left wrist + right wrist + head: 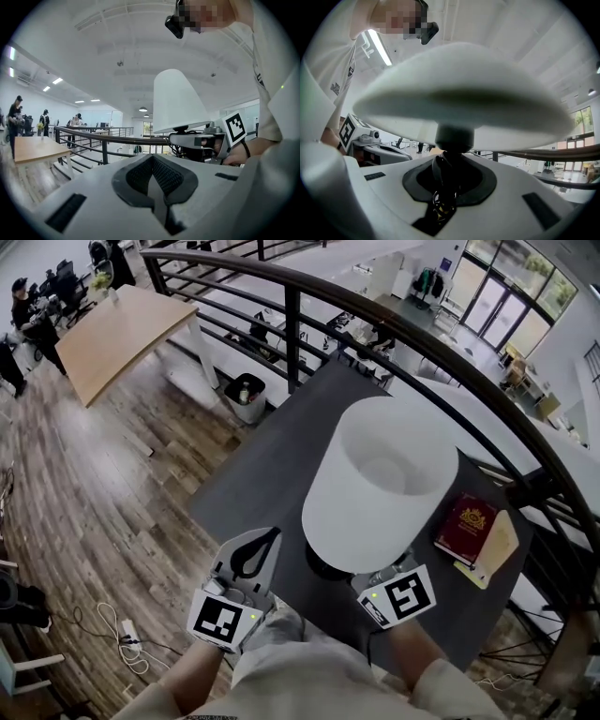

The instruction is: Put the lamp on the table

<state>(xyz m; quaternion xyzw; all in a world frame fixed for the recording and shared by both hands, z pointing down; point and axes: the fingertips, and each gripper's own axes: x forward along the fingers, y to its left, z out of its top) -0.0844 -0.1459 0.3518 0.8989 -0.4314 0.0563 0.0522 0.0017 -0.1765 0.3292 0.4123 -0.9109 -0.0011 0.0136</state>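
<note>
The lamp, with its wide white shade (380, 479), stands upright over the dark table (267, 470). A dark part of it shows under the shade's near edge; whether it rests on the table I cannot tell. My right gripper (444, 187) is shut on the lamp's dark stem (452, 140) just below the shade (459, 98). In the head view only its marker cube (403, 596) shows, and the shade hides its jaws. My left gripper (261, 547) hovers to the lamp's left, shut and empty (153, 180). From there the shade (176, 101) is seen to the right.
A red book (466, 526) lies on a yellowish notebook (499, 549) at the table's right end. A black railing (309, 287) curves round the table's far side. Beyond it, lower down, are a wooden table (117, 334) and a bin (246, 395).
</note>
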